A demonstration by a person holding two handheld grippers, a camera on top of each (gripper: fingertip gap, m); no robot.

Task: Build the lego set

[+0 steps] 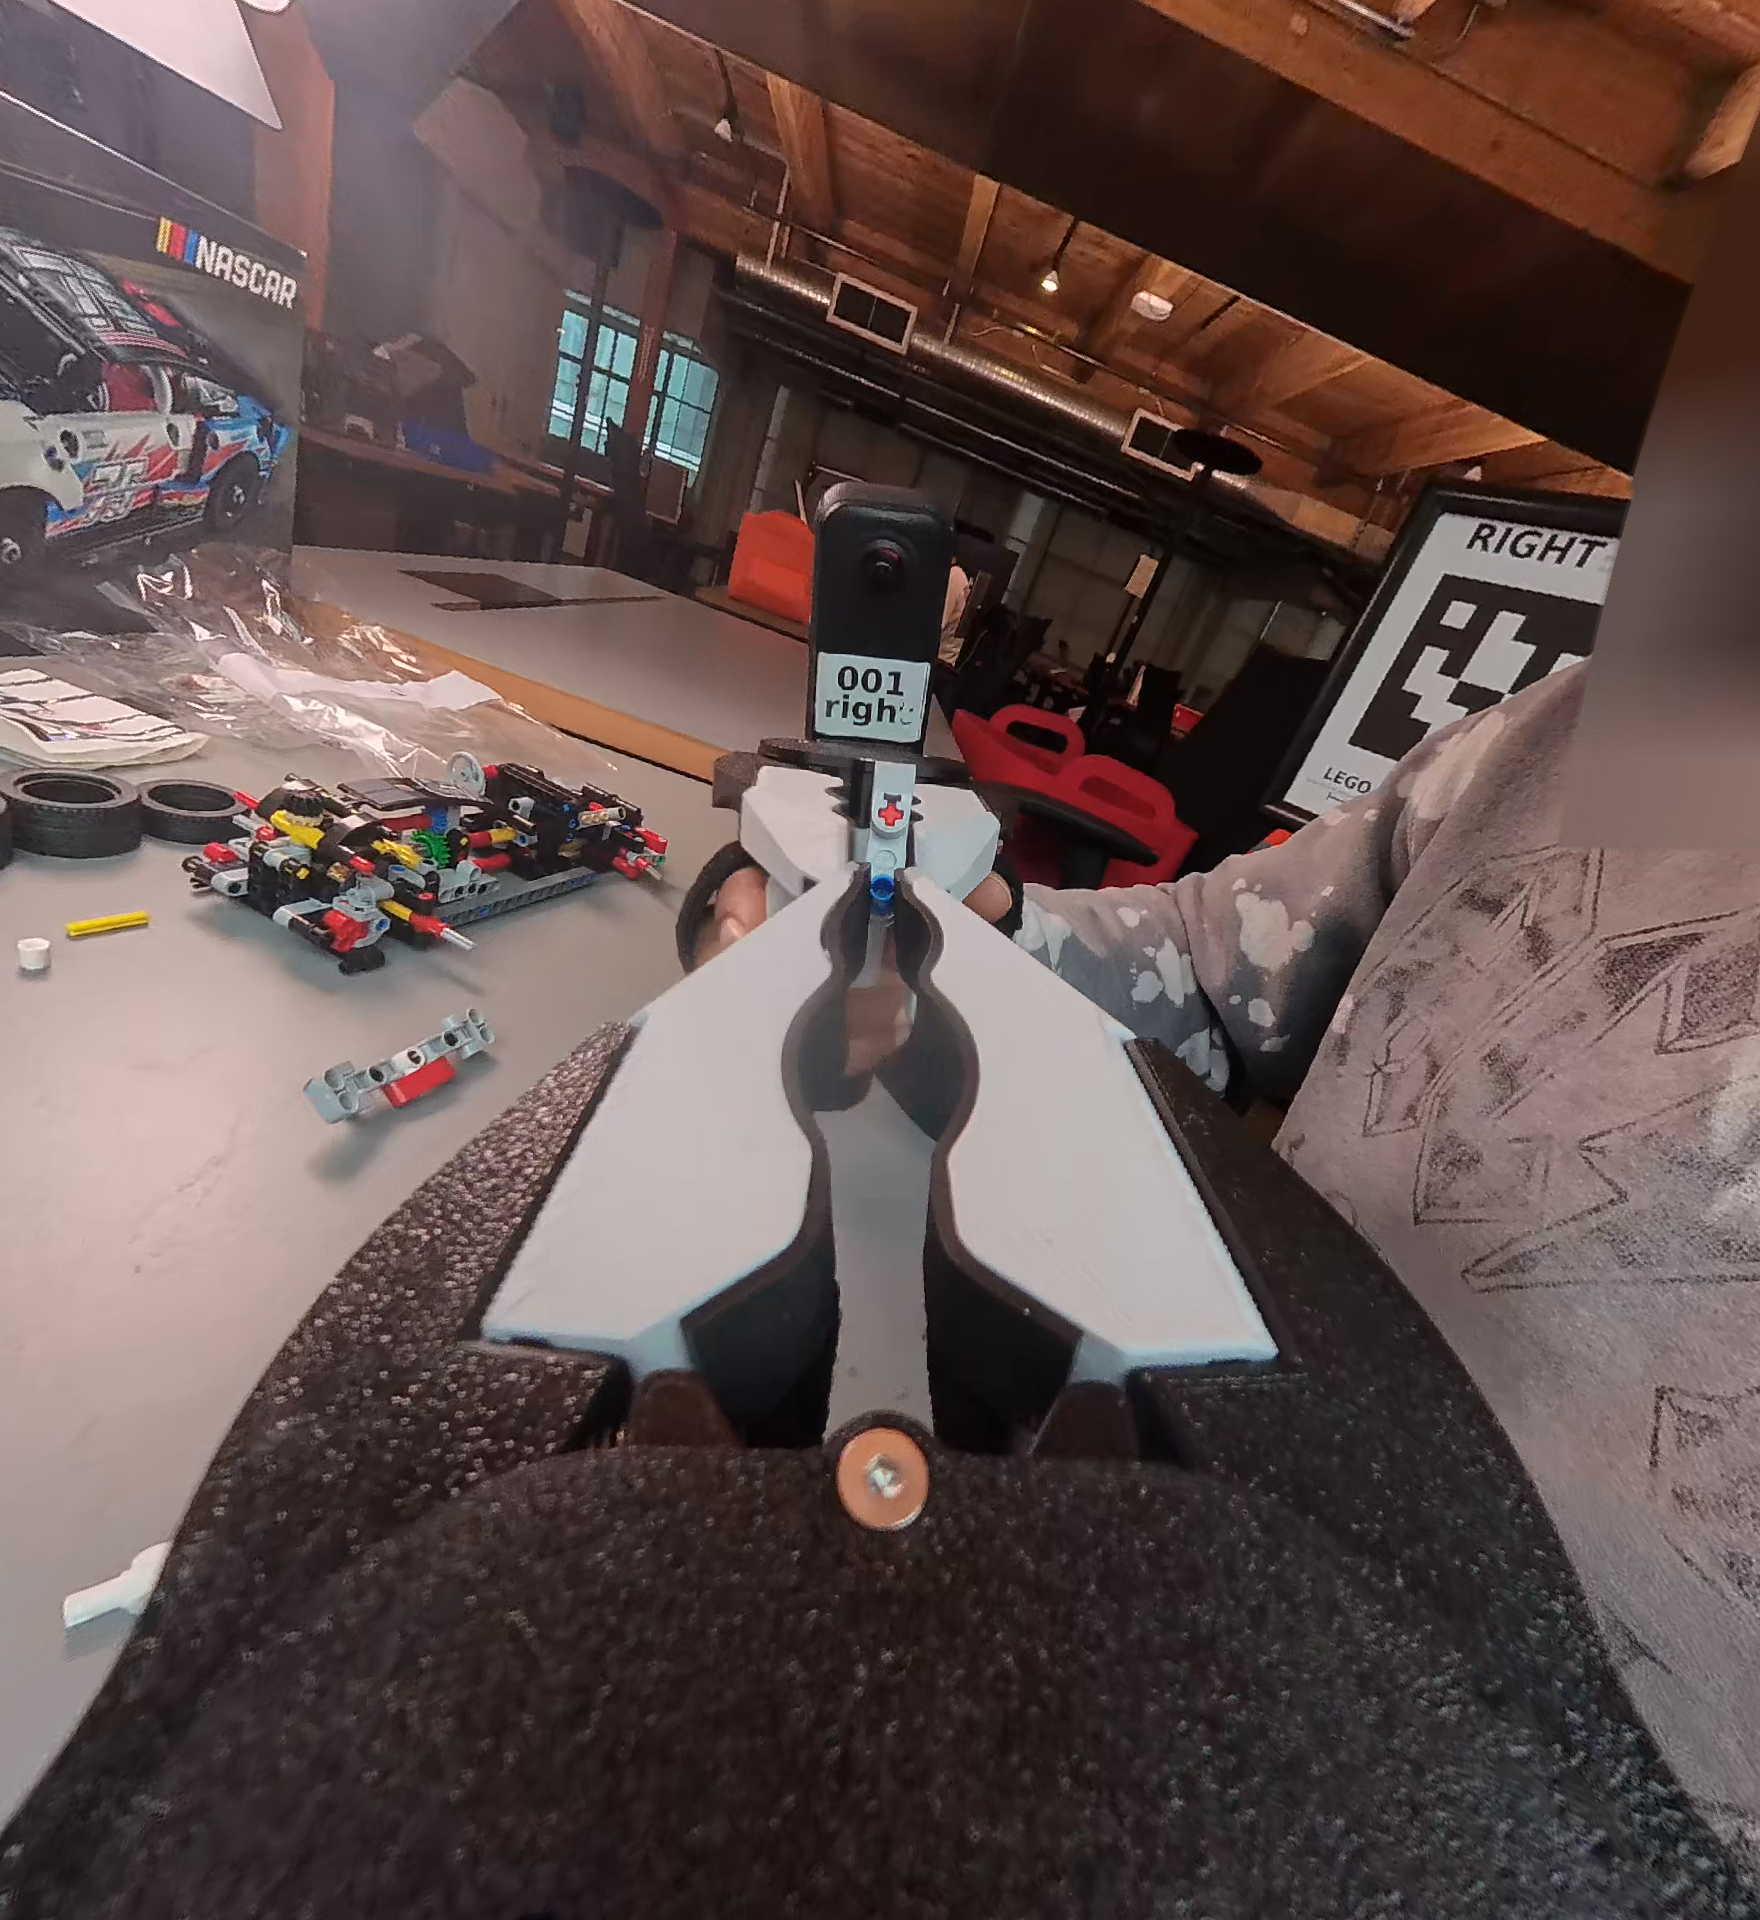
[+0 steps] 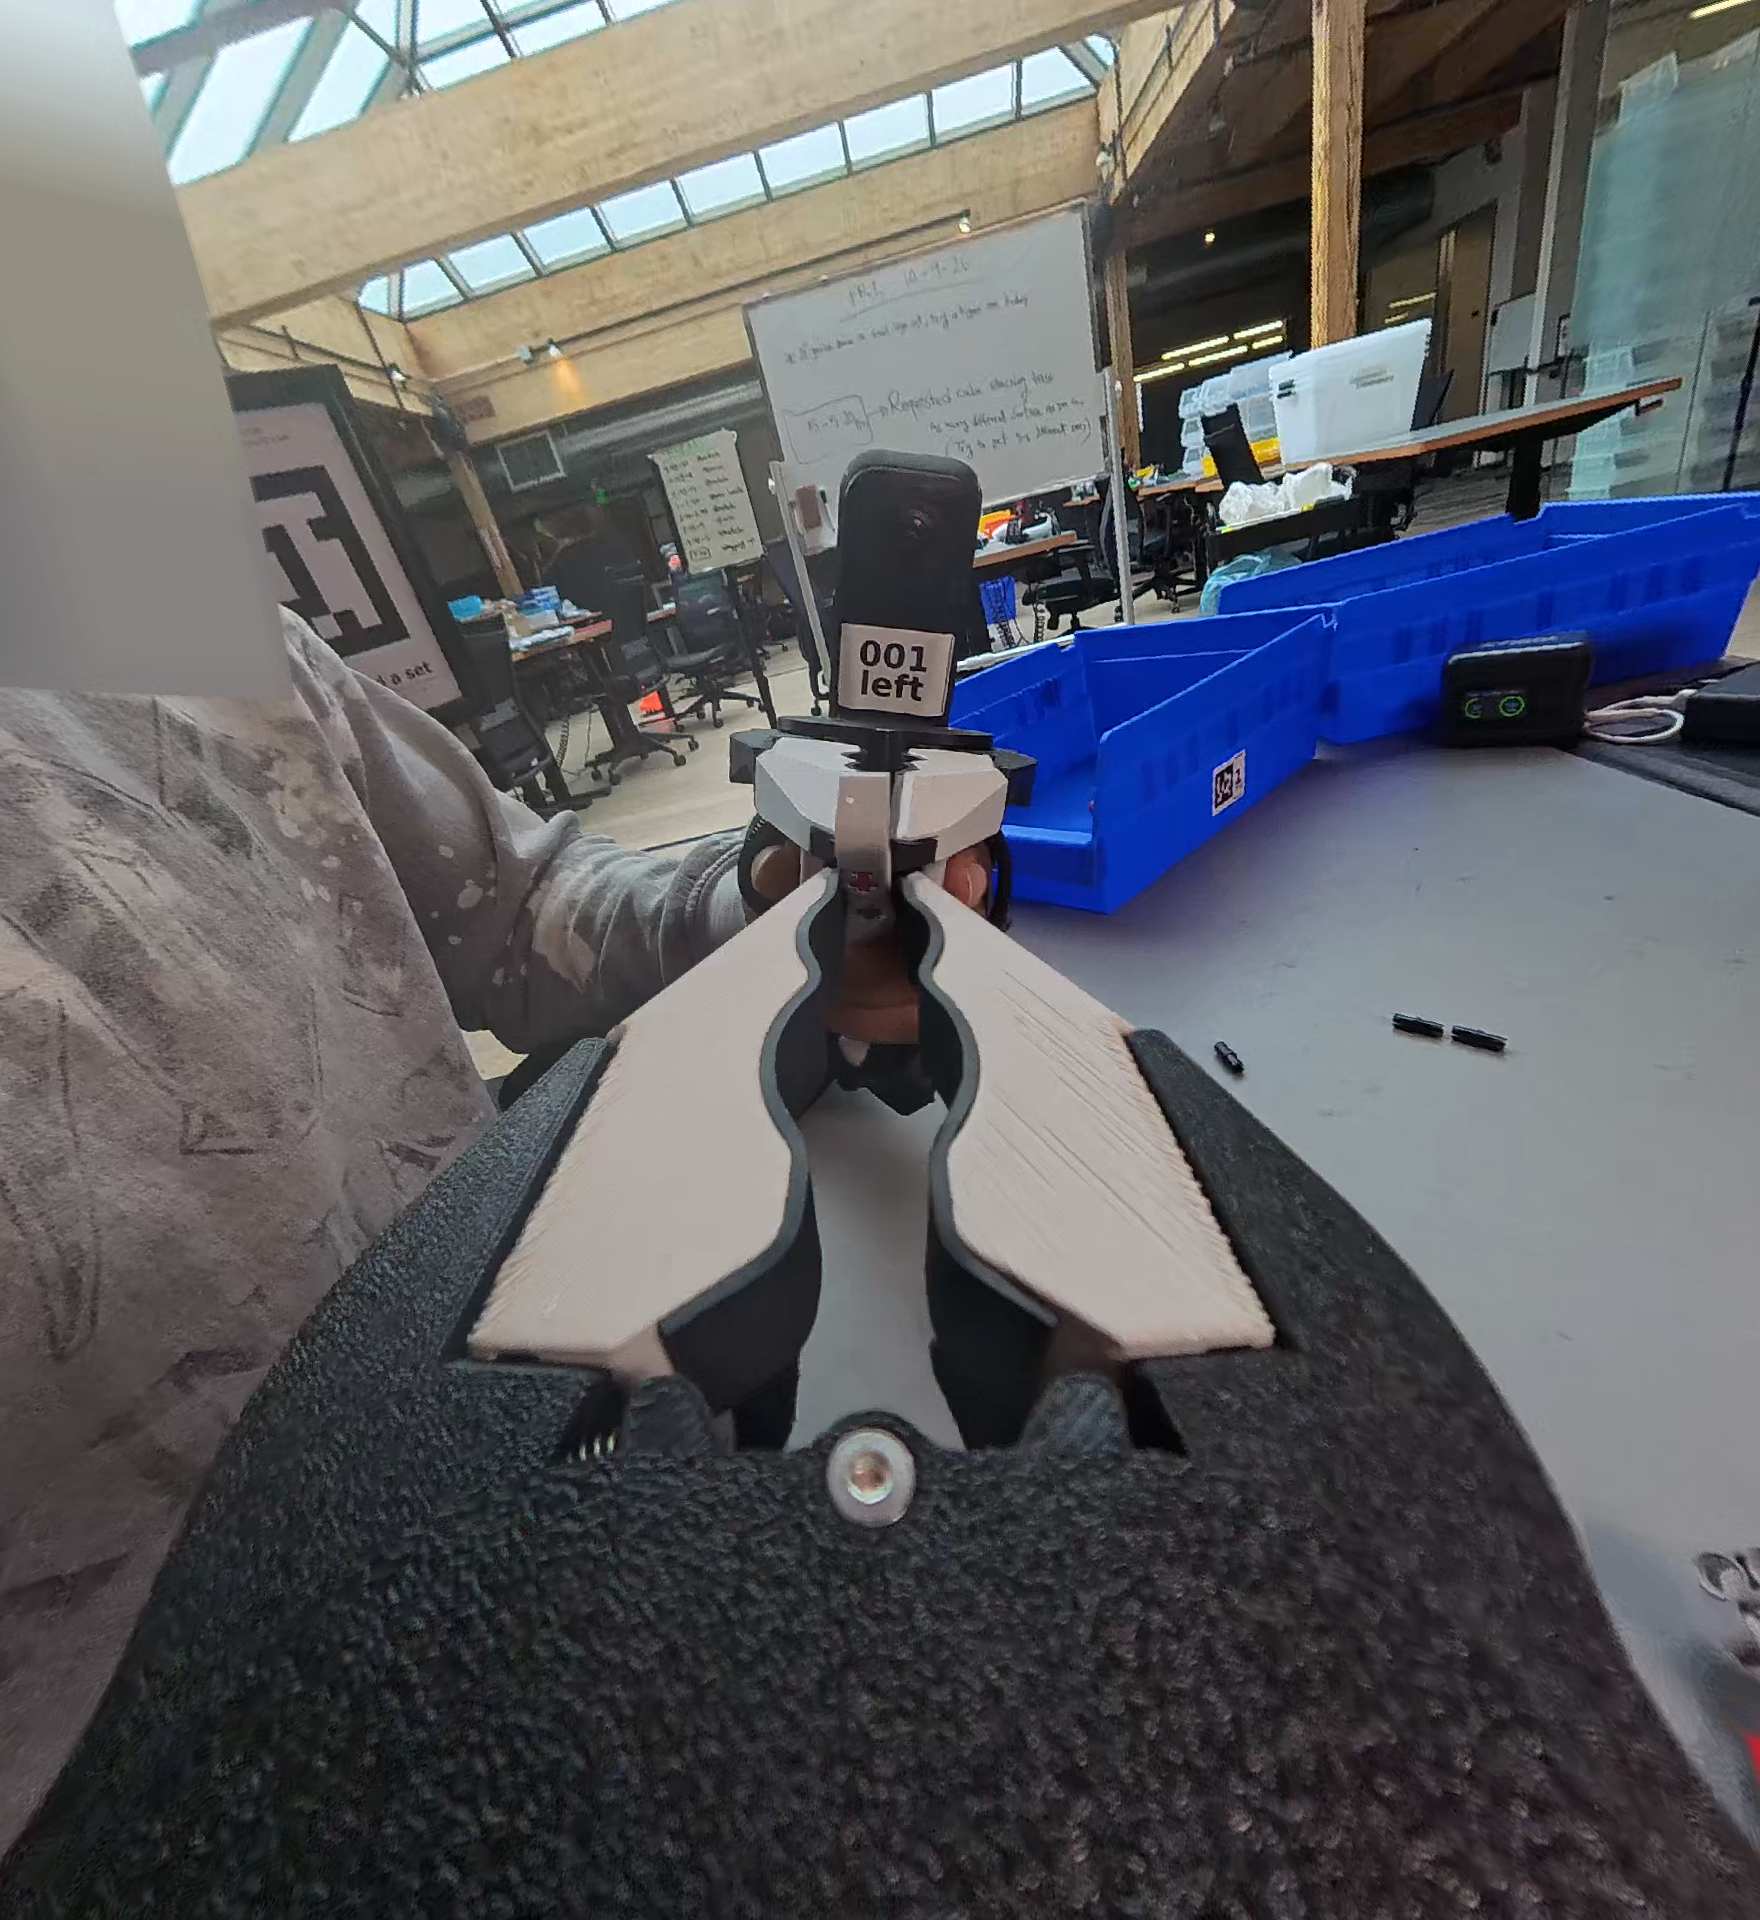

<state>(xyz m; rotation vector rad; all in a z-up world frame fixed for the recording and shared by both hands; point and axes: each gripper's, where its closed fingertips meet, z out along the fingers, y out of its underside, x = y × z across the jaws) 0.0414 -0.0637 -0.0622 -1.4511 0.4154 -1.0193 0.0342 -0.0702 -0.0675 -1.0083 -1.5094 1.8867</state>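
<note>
Grey beam (image 1: 881,831) between both closed grippers

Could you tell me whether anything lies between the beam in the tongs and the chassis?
Nothing visible does: the beam is held up beside the chassis; a loose grey-red piece lies off that line.

Grey counter (image 1: 128,1195): part-built car chassis (image 1: 419,862) at 10 o'clock, three black tyres (image 1: 55,816) at 9, small grey-red subassembly (image 1: 400,1070) nearer; blue bins (image 2: 1219,738) at 2 o'clock.
</note>
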